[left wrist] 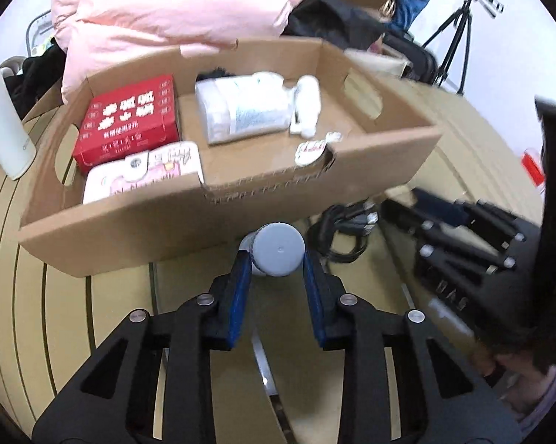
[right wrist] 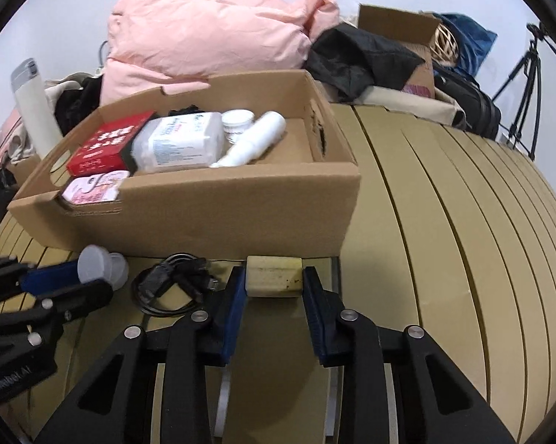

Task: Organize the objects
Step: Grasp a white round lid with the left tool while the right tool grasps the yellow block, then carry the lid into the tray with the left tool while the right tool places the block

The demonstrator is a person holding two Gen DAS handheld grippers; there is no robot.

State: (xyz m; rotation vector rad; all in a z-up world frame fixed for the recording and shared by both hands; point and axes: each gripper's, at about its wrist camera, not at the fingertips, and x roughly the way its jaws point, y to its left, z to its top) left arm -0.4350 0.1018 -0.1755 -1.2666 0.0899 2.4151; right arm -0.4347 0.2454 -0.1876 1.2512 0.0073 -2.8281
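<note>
The step in hand looked like lifting two loose items over the near wall of the cardboard box (right wrist: 211, 203) and setting them inside. To do it well, each item needed raising clear of that wall before moving forward, then lowering into the bare floor at the box's right half, away from what was packed already.

Between the fingertips of the left gripper (left wrist: 276, 259) sat a grey-capped bottle (left wrist: 278, 253), cap towards the camera; the jaws stood moderately apart and were clamped on it, both blue pads touching its sides. Just right of those jaws lay a coiled black cable (left wrist: 342, 229), and straight ahead rose the box wall.

The right gripper (right wrist: 274, 277) had its jaws a similar width apart, closed on a pale yellowish block (right wrist: 274, 275), possibly soap, which touched both pads. Left of these jaws lay the cable, then the left gripper with its bottle.

Beyond, inside the box, were a red carton (right wrist: 104, 144), a pink packet (right wrist: 93, 187), a white wipes pack (right wrist: 181, 140), a small jar (right wrist: 237, 120) and a white tube (right wrist: 255, 137). Farthest off lay a pink duvet (right wrist: 204, 33).
</note>
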